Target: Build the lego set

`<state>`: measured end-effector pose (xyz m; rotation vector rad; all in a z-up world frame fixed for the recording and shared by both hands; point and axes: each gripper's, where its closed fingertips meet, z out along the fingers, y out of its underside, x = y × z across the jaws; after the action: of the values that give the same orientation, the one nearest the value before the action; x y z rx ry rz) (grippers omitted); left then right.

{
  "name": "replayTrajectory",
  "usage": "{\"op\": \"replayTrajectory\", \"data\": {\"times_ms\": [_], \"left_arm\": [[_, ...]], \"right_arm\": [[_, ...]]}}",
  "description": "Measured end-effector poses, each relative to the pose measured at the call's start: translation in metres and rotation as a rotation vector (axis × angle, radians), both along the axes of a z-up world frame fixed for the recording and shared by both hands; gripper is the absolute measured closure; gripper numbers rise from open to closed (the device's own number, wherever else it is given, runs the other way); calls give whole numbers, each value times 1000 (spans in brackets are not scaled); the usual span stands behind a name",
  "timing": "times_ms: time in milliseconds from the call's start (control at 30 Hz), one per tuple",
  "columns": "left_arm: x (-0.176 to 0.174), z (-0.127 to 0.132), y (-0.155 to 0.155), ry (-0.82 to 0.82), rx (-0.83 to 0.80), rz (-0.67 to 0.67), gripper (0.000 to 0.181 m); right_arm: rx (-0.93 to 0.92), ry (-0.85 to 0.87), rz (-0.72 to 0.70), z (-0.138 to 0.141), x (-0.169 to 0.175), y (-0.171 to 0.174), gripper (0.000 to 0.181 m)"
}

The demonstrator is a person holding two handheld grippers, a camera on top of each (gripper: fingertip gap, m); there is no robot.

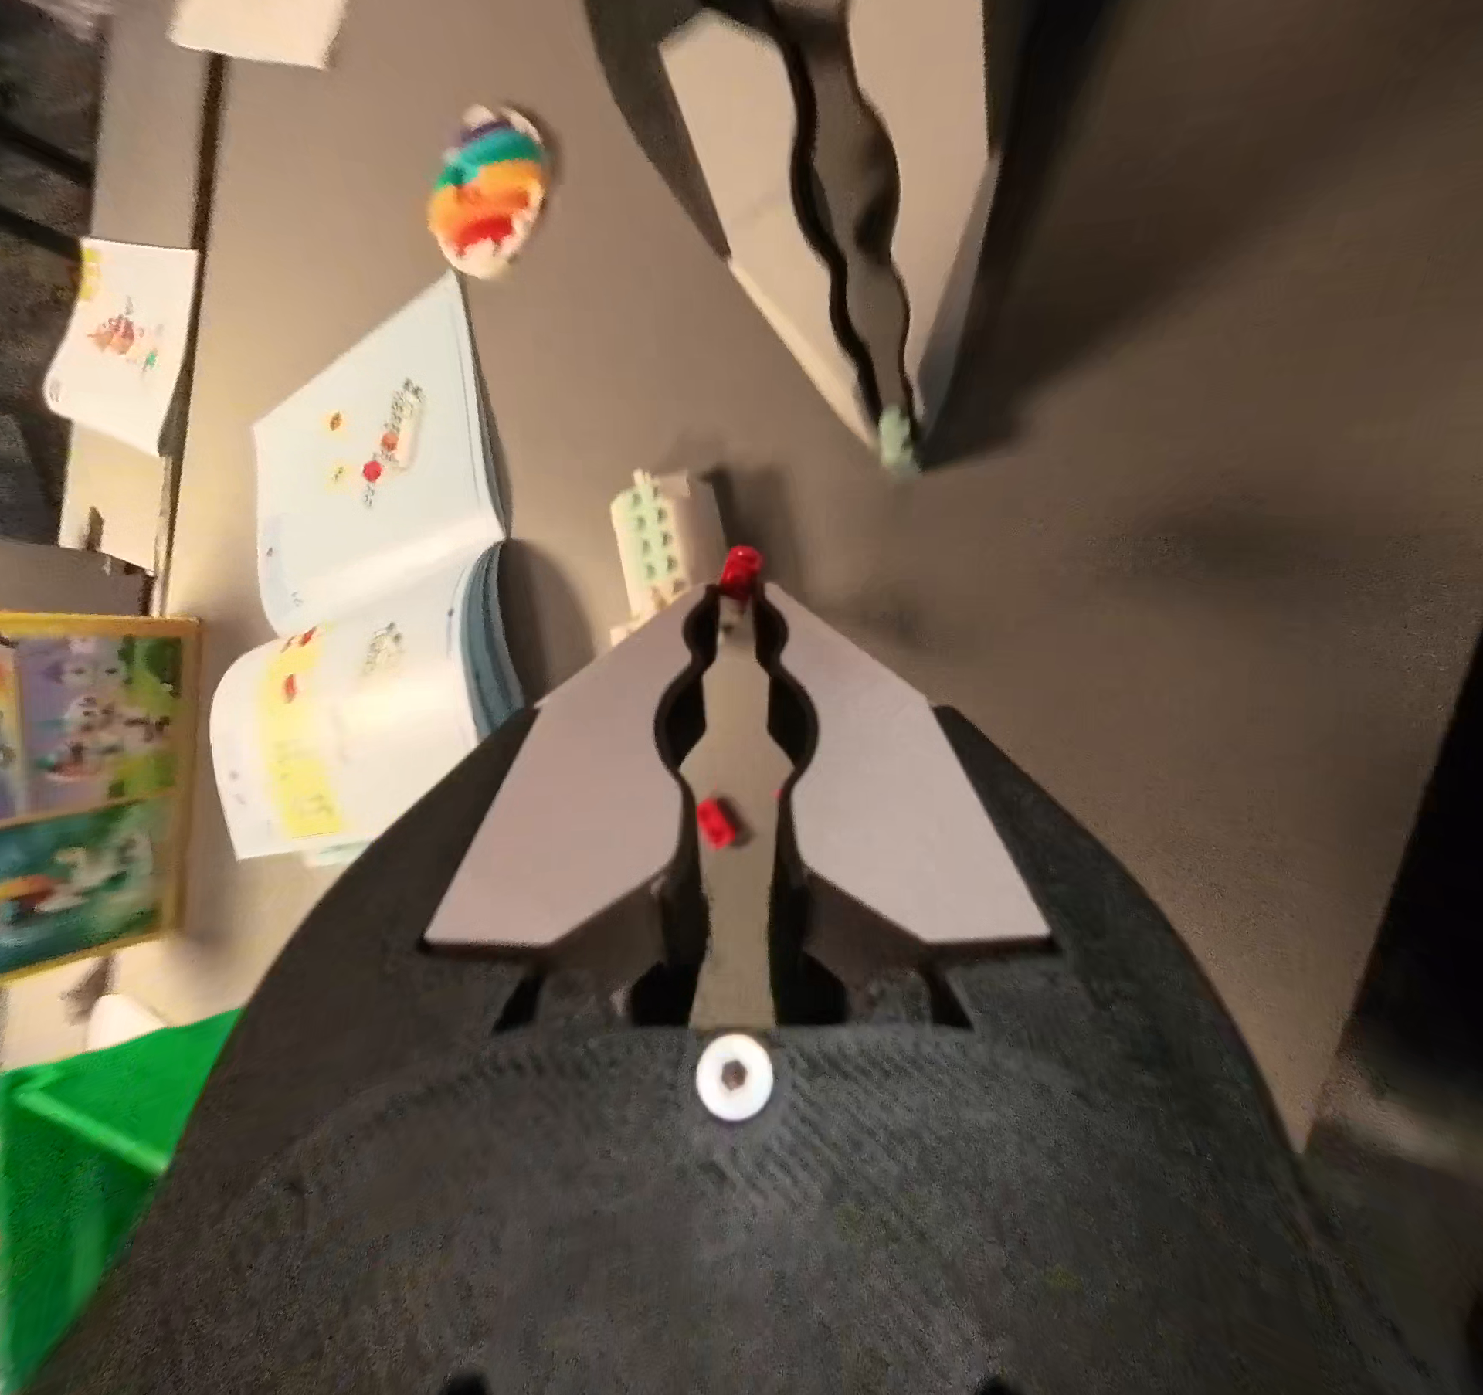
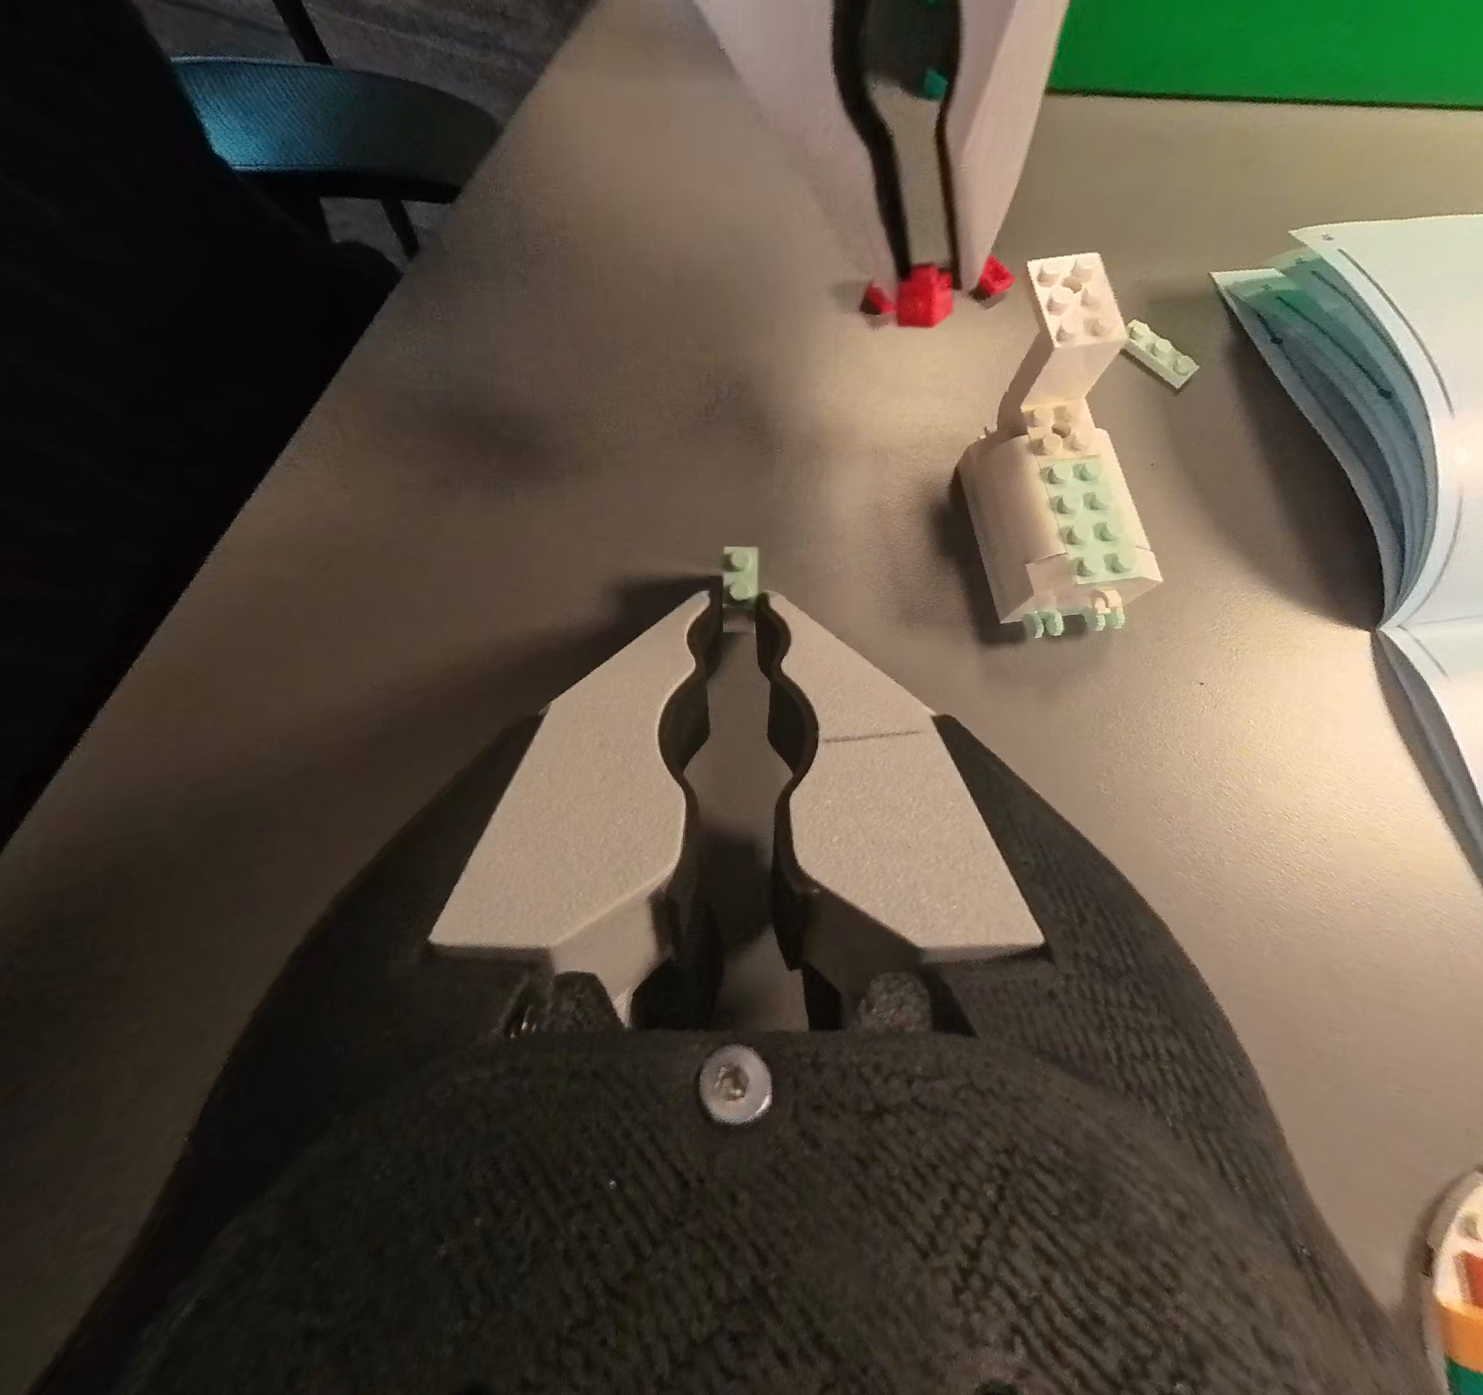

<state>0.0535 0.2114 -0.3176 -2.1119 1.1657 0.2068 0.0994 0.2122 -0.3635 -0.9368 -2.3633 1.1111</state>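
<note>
My left gripper point(image 1: 737, 596) is shut on a small red piece point(image 1: 739, 568), held low by the table; it also shows in the right wrist view point(image 2: 931, 277) with the red piece point(image 2: 923, 305). Loose red bricks point(image 2: 993, 277) lie beside it, and one shows between my fingers point(image 1: 717, 823). My right gripper point(image 2: 740, 608) is shut on a small pale green plate point(image 2: 740, 574) above the table; it also shows in the left wrist view point(image 1: 897, 433). The white and pale green build point(image 2: 1059, 498) lies on the table between both grippers point(image 1: 658, 546).
A loose pale green plate point(image 2: 1161, 353) lies by the build. An open instruction booklet point(image 1: 377, 490) lies beside it. A bowl of coloured bricks point(image 1: 489, 193), the set's box point(image 1: 88, 787) and a green bin point(image 1: 80, 1132) are farther off. A chair point(image 2: 321, 120) stands past the table edge.
</note>
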Motion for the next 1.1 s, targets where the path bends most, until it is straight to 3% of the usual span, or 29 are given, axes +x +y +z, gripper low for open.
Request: {"op": "replayTrajectory", "data": {"times_ms": [33, 200, 400, 467, 533, 800, 1100], "left_arm": [[7, 4, 2, -79, 27, 34, 174], [27, 6, 8, -426, 93, 177, 174], [31, 10, 17, -702, 125, 267, 174], [31, 16, 19, -764, 144, 276, 174], [32, 20, 18, -816, 145, 265, 174], [45, 16, 14, -907, 96, 192, 174], [48, 12, 14, -880, 83, 180, 174]], "right_arm": [[7, 8, -14, 0, -1, 1, 175], [20, 22, -46, 0, -5, 5, 175], [12, 9, -43, -1, -5, 5, 175], [5, -11, -29, -2, -3, 4, 155], [-54, -8, -17, 4, -2, 3, 150], [-459, 160, -6, 64, -3, 10, 168], [-430, 243, -5, 70, -4, 8, 171]]}}
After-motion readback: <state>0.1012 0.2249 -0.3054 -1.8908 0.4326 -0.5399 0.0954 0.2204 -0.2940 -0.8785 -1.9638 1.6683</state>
